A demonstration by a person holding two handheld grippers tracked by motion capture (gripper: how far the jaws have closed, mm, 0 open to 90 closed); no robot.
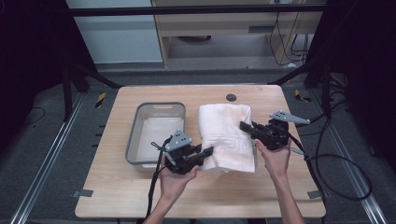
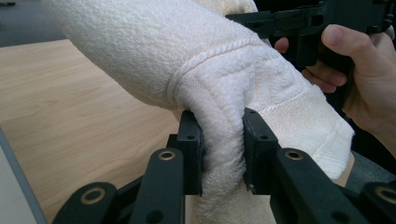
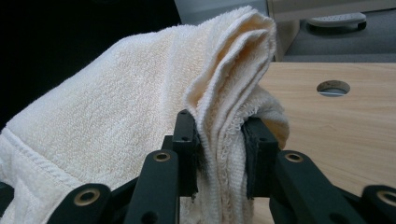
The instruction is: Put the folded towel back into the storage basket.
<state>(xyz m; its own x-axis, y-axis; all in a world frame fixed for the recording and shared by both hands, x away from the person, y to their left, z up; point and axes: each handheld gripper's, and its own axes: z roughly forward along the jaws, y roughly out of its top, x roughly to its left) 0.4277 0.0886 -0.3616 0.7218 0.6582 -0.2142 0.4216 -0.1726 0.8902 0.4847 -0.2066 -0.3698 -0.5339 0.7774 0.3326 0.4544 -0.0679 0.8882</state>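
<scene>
A folded towel [image 1: 227, 137] is held over the middle of the worktop [image 1: 116, 196], at 3 o'clock from the grey tub [image 1: 135, 126]. Its near edge is pinched by the left tool [image 1: 205, 152], its far right edge by the right tool [image 1: 246, 127], probably so the folds stay together for lifting.

Both forearms are bare, with no sleeve in sight, and each hand carries a black two-jaw gripper built of angular, blocky parts. The left gripper [image 1: 208, 150] bears a grey three-cornered plate on top, towards 12 o'clock of its body, and a black cable trails from it towards 6 o'clock; the right gripper [image 1: 244, 126] has a like grey plate and a black cable looping away towards 4 o'clock. Up close, each jaw is a flat black block on a linkage arm with brass-ringed pivot holes and small screw holes.
</scene>
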